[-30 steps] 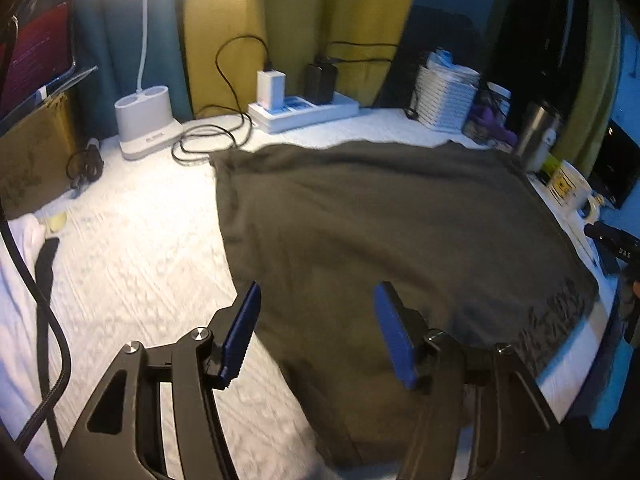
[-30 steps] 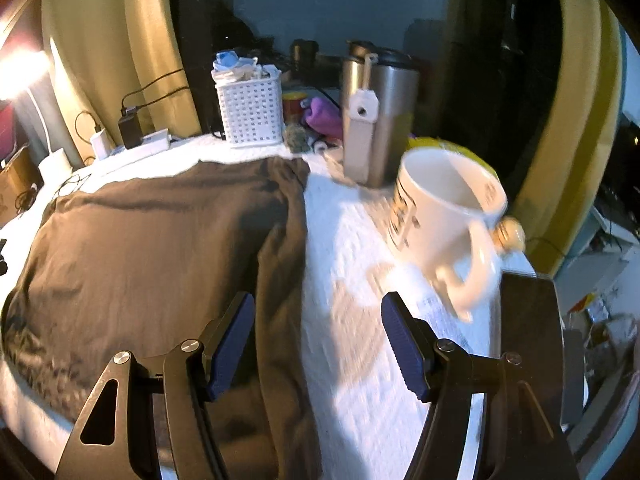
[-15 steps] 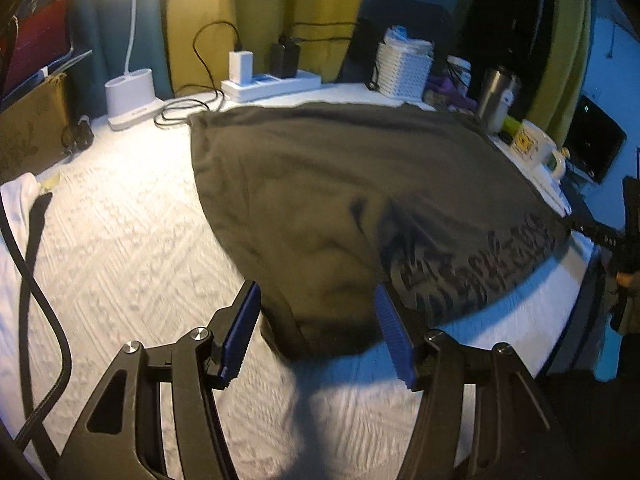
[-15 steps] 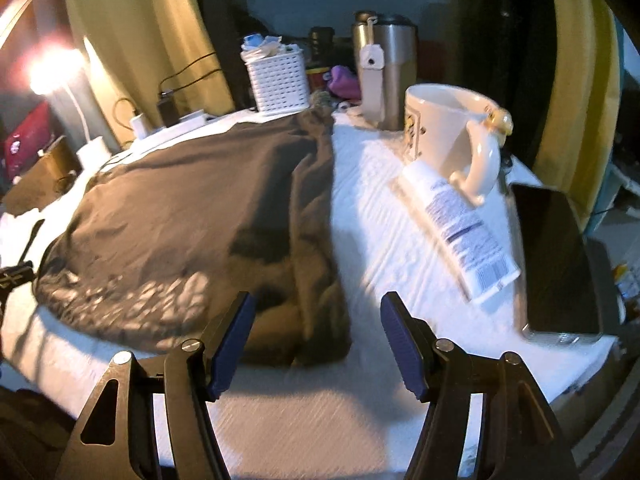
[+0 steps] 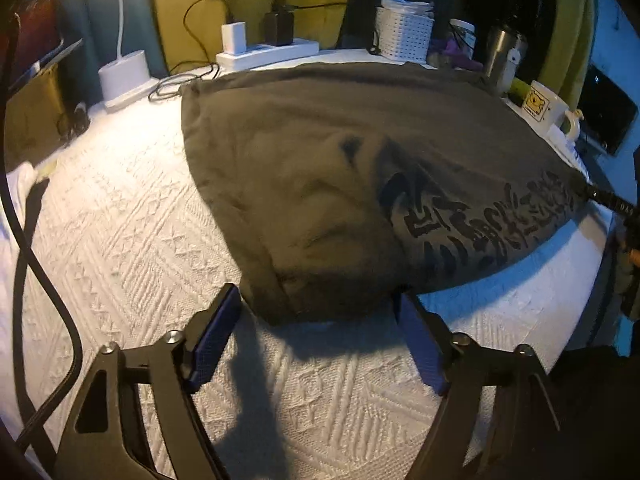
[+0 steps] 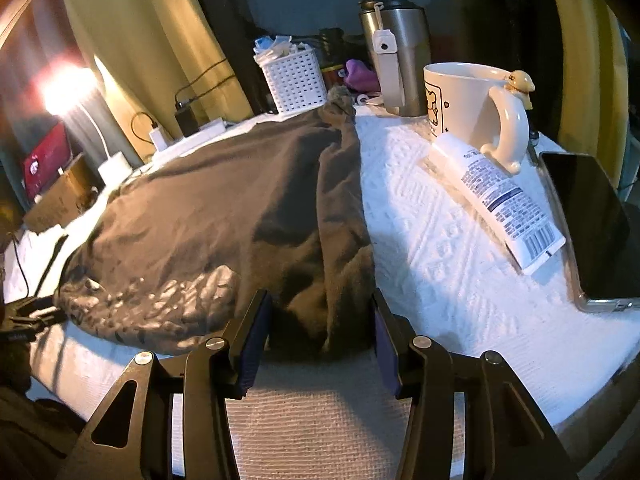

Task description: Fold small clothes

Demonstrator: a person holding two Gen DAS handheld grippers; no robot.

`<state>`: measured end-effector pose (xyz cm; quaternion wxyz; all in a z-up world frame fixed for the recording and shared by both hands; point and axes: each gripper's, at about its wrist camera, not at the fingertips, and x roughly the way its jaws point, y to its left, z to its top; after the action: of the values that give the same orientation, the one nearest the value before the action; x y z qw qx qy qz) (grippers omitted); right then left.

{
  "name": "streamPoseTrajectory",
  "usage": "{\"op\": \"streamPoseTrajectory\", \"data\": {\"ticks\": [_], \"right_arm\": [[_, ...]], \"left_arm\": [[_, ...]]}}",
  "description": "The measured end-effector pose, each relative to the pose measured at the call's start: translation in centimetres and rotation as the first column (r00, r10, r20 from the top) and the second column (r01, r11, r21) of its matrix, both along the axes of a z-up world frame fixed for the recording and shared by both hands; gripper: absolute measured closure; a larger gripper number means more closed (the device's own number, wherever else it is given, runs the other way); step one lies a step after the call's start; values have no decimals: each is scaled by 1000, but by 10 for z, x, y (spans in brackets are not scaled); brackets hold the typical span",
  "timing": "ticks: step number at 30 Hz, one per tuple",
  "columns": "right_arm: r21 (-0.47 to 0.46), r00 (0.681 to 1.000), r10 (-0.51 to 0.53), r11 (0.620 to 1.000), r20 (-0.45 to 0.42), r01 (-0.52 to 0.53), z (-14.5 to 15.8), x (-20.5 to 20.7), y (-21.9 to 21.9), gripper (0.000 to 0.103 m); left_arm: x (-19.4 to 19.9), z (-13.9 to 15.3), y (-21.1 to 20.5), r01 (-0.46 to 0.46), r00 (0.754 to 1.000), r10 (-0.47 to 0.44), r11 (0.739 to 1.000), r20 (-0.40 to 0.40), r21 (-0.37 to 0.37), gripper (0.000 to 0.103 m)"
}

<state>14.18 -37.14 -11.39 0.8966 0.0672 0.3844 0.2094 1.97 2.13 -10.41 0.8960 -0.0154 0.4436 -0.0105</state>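
A dark olive garment [image 5: 328, 160] with a black printed pattern lies spread on the white textured cloth [image 5: 120, 240]. Its near left corner sits just in front of my left gripper [image 5: 316, 312], which is open, its blue pads on either side of the corner. In the right wrist view the garment [image 6: 224, 216] has its right edge folded in a ridge. My right gripper [image 6: 320, 320] is open and straddles the near end of that ridge. Neither gripper holds the fabric.
A white basket [image 6: 296, 76], steel tumbler [image 6: 396, 52], mug [image 6: 472, 108], tube [image 6: 500, 192] and dark phone [image 6: 588, 224] stand on the right. A power strip [image 5: 268, 50], lamp base [image 5: 124, 80] and cables [image 5: 176, 84] lie at the back.
Both grippers have pulled back toward the near edge of the table. The garment's near corners now lie just between their fingers, and the printed hem has come into view.
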Motion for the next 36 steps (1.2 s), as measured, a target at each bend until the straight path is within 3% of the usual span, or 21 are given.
{"op": "streamPoseTrajectory", "data": {"ticks": [1,3,5,10,18,20,24,27,30,32,36], "right_arm": [[13,1000,5,1000,3,-5,0,-1,0,54],[30,1000,20,999,-2,-20,-2,0,3,73],[28,1000,30,999,1,-30,-2,1,7,79],[-34,997,61,998,50,-59,17,1,16,83],[-130,978,143,984,154,-123,64,-3,25,85],[-142,977,161,980,138,-142,61,-5,26,85],[-151,984,167,976,69,-155,34,-4,22,85],[-170,989,148,975,27,-141,14,-3,19,85],[-173,990,141,976,20,-135,10,-4,15,85],[-209,991,133,970,31,-124,12,-4,15,85],[-271,994,102,959,40,-87,12,-3,14,84]], "left_arm": [[-1,0,-2,5,1000,-5,1000,9,8,40],[-3,1,-4,26,999,-26,1000,25,1,59],[-4,2,-8,54,998,-53,999,32,-9,87],[-6,15,-1,47,997,-46,999,63,-13,90],[-21,64,12,37,987,-37,999,159,2,90],[-23,65,16,37,988,-36,999,148,-7,90],[-23,35,21,53,998,-52,998,28,-24,90],[-27,19,24,27,999,-26,1000,-22,13,90],[-32,19,38,-13,1000,13,1000,-27,13,91],[-34,20,48,-53,998,55,997,-27,62,91],[-39,23,72,-126,992,127,990,-19,67,91]]}}
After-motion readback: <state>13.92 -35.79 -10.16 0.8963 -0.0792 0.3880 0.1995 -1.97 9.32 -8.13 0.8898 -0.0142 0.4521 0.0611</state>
